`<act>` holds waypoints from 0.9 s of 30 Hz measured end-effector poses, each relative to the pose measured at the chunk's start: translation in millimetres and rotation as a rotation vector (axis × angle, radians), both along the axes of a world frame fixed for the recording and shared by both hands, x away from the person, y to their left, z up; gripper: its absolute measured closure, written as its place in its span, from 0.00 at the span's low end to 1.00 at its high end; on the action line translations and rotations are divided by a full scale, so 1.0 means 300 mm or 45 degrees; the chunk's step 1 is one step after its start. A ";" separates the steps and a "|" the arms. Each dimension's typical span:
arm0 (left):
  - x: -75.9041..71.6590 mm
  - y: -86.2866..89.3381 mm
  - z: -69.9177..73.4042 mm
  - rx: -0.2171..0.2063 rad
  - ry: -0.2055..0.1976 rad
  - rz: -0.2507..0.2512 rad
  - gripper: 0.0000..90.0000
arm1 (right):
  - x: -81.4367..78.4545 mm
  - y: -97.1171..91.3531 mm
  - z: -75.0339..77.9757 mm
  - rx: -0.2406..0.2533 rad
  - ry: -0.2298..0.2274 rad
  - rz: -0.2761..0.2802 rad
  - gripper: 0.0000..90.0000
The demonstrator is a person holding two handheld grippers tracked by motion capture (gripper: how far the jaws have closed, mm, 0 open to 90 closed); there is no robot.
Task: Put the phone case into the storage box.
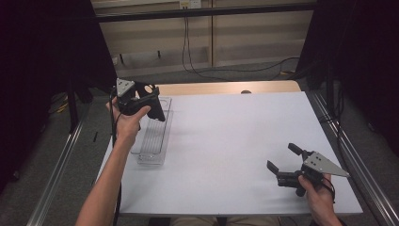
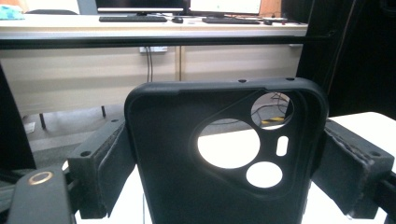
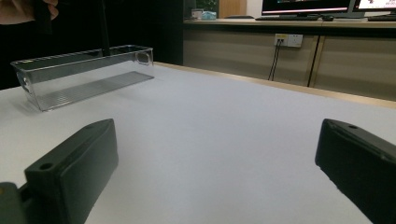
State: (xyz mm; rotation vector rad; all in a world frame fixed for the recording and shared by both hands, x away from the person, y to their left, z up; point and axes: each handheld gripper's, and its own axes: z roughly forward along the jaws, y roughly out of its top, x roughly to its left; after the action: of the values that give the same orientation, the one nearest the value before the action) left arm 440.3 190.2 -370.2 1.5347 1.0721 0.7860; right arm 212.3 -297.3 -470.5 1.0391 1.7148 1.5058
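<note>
Left hand-held gripper (image 1: 149, 104) clamped on black phone case (image 2: 224, 154), raised above clear tray (image 1: 151, 141) at worktop's left edge. Right hand-held gripper (image 1: 281, 162) spread, idle near front-right corner. Placement seemingly pending.

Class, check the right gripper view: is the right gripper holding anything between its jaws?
No, the right gripper stands open, with only bare white table between its jaws.

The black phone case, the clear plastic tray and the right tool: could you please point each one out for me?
black phone case (image 2: 177, 186), left gripper view, its plain back below the camera cut-outs.
clear plastic tray (image 3: 84, 88), right gripper view, its ribbed floor.
right tool (image 1: 281, 161), high view, between its open jaws.
</note>
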 end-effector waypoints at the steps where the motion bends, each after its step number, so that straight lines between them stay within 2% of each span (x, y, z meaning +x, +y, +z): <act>1: 0.000 0.000 0.000 0.000 0.000 0.000 0.15 | 0.000 0.000 0.000 0.000 0.000 0.000 0.00; 10: 0.035 -0.009 -0.033 -0.001 0.008 0.056 0.15 | 0.000 -0.002 0.000 0.003 -0.001 -0.001 0.00; 12: 0.043 -0.013 -0.039 -0.010 0.000 0.043 0.15 | -0.001 -0.002 0.000 0.005 0.002 0.000 0.00; 15: 0.050 -0.022 -0.046 0.015 0.003 0.055 0.15 | -0.001 -0.002 0.000 0.008 0.004 -0.005 0.00; 21: 0.075 -0.033 -0.059 0.030 0.007 0.081 0.15 | -0.001 -0.001 -0.001 -0.001 -0.001 -0.003 0.00; 23: 0.086 -0.039 -0.062 0.056 0.002 0.090 0.15 | -0.001 -0.001 -0.001 -0.002 -0.004 -0.002 0.00; 27: 0.106 -0.049 -0.068 0.058 -0.011 0.092 0.15 | 0.000 -0.001 -0.001 0.004 0.001 -0.011 0.00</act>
State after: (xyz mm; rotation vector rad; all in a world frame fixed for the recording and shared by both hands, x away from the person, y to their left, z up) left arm 472.3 175.6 -390.6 1.5361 1.1152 0.8716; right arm 212.2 -297.7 -470.9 1.0480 1.7065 1.5033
